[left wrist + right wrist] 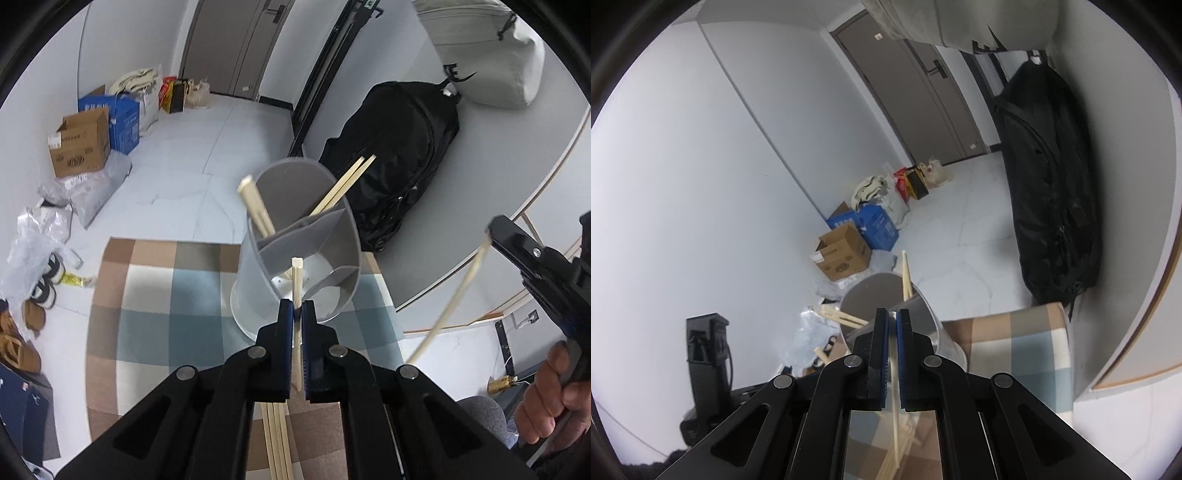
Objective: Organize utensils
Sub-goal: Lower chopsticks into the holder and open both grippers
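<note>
A grey divided utensil holder (258, 266) stands on a checked cloth (166, 314), with several pale wooden chopsticks leaning in its far compartments. My left gripper (295, 308) is shut on one upright chopstick (297, 280) just in front of the holder's near rim. At the right edge of the left wrist view, my right gripper (493, 225) is shut on another chopstick (458, 291) that hangs down from it. In the right wrist view that gripper (893, 314) pinches its chopstick (894, 406) just short of the holder (945, 339). More chopsticks (275, 443) lie on the cloth below.
A black backpack (402, 155) leans on the grey surface right of the holder, under a pale bag (487, 55). Cardboard and blue boxes (79, 144), plastic bags and shoes crowd the floor at left. A person's hand (546, 398) holds the right gripper's handle.
</note>
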A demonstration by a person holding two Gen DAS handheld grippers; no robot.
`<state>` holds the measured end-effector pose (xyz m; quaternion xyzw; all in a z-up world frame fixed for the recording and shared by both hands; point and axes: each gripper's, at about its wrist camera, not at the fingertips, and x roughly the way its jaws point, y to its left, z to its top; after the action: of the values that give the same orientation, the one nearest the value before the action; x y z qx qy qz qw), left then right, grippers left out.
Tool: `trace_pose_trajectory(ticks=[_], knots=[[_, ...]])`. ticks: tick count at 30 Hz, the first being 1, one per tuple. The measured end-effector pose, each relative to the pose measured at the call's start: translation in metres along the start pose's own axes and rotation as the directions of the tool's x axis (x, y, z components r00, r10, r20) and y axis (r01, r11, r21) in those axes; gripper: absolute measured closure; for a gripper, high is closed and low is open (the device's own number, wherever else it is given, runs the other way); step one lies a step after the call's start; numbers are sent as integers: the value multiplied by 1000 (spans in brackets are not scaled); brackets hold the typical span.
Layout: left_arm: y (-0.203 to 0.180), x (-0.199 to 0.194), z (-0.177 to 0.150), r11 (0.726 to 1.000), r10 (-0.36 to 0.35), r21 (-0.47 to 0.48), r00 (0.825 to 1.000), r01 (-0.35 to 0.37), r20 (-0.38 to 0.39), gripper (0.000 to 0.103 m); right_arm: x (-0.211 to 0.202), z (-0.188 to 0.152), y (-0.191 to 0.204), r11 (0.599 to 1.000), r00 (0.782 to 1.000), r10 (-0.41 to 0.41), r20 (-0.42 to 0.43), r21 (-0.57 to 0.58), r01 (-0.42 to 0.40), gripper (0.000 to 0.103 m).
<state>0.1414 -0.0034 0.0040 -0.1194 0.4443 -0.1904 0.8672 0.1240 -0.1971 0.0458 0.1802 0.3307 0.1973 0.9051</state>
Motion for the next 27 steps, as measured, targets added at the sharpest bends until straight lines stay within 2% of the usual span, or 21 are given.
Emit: trace_pose_trajectory(ticks=[6,18,27], knots=[[-13,-20,16,998,-2,70,999,-2,55,103,2,19,14,999,999,27,29,-44,-26,99],[-30,-57,64,989,-8,144,988,-15,157,103,8,74,42,988,992,58,113,-150,-40,99],[-35,-63,93,977,9,209,978,-53,206,103,26,108,55,982,982,66,177,-187,-33,99]])
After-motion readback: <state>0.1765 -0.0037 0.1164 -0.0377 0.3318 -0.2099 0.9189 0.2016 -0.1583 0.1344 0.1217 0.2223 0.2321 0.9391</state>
